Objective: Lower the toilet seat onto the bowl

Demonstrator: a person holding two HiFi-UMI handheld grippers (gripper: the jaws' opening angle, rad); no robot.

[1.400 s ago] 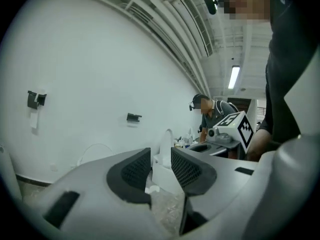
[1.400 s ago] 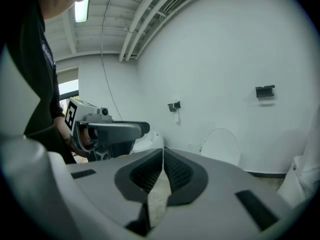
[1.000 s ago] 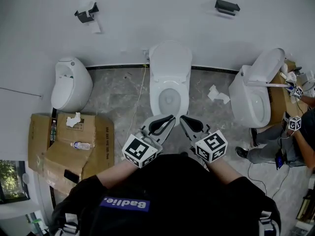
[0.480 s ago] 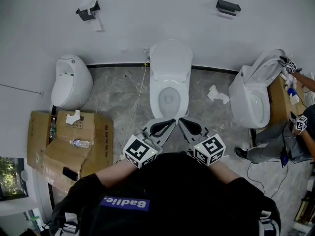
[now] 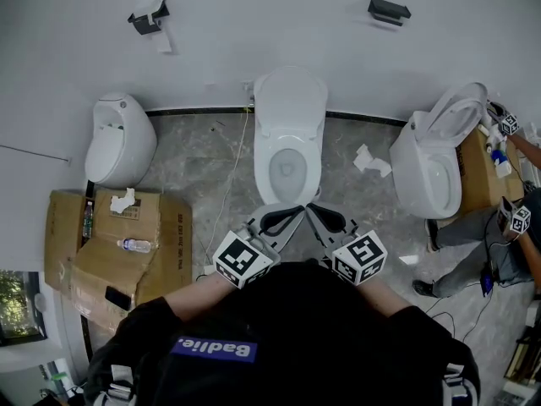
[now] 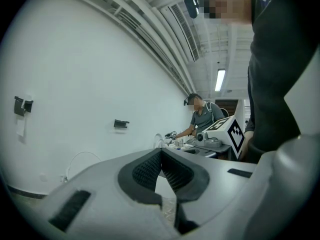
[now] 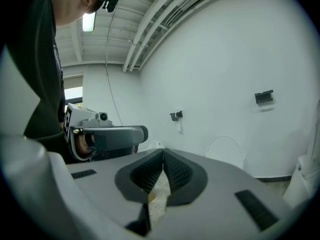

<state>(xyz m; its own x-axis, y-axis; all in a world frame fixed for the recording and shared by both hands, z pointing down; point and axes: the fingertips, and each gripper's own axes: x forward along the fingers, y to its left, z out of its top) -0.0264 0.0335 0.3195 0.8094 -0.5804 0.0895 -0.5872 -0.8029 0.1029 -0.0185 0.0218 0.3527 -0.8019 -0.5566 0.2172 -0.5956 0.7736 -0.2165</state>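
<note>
While both pairs of jaws are clenched on nothing, the left gripper (image 5: 287, 215) and right gripper (image 5: 325, 218) hover near the toilet seat (image 5: 309, 161). It seems to lie flat on the bowl (image 5: 287, 172), its long axis running from the wall toward the person. The lid (image 5: 290, 100) stands upright.

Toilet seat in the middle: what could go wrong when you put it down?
The seat looks raised against the wall; released too soon, it could slam onto the bowl. The left gripper and right gripper are both shut and short of the seat, so a closed tip might only nudge it and slip off.

white bowl (image 5: 267, 172), lid (image 5: 290, 100) upright behind
</note>
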